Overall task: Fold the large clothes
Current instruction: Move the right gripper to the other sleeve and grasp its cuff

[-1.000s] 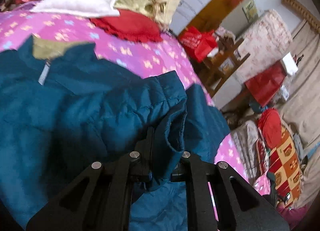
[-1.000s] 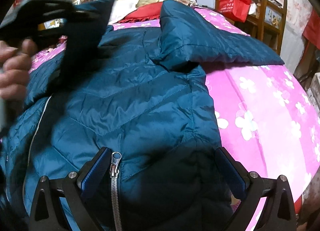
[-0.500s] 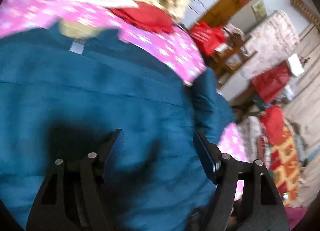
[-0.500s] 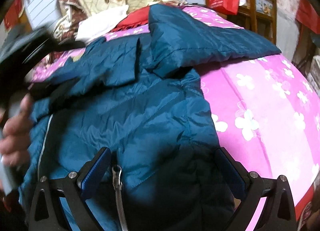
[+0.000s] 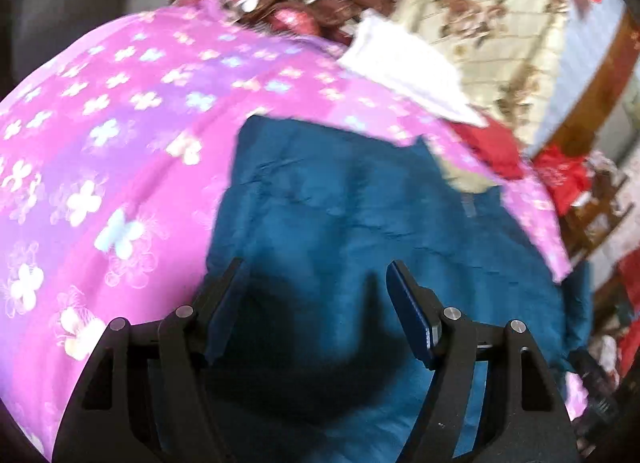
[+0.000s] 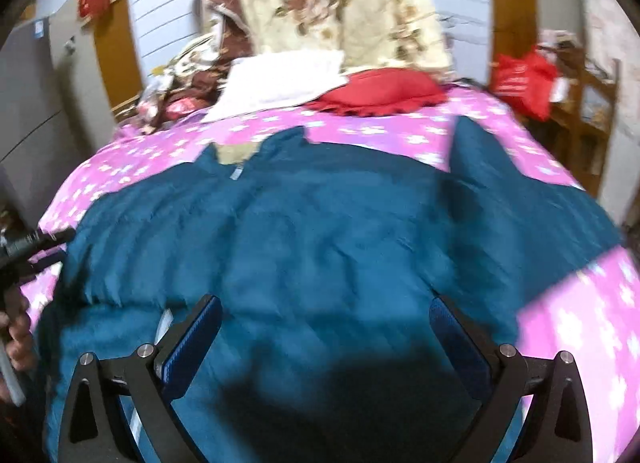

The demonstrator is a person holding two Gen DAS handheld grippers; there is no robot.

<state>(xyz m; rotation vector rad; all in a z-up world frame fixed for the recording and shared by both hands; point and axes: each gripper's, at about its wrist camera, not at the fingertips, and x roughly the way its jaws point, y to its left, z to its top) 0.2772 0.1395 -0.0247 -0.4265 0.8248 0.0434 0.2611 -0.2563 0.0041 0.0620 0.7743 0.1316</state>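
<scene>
Pink flowered bedding (image 6: 400, 131) was seen under a teal quilted jacket (image 6: 328, 231), which was spread flat across the near part of the bed, its collar turned toward the far red cushion (image 6: 380, 97) and white pillow (image 6: 280, 79). Both the left gripper (image 5: 316, 303) and the right gripper (image 6: 326, 339) were held spread above the jacket, with nothing pinched between the fingers.

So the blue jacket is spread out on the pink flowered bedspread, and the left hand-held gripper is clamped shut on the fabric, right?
Not quite. The blue jacket does lie on the pink flowered bedspread, but the left hand-held gripper is open, not clamped on fabric. The left wrist view shows its two fingers spread wide apart above the jacket, with nothing pinched between them.
</scene>
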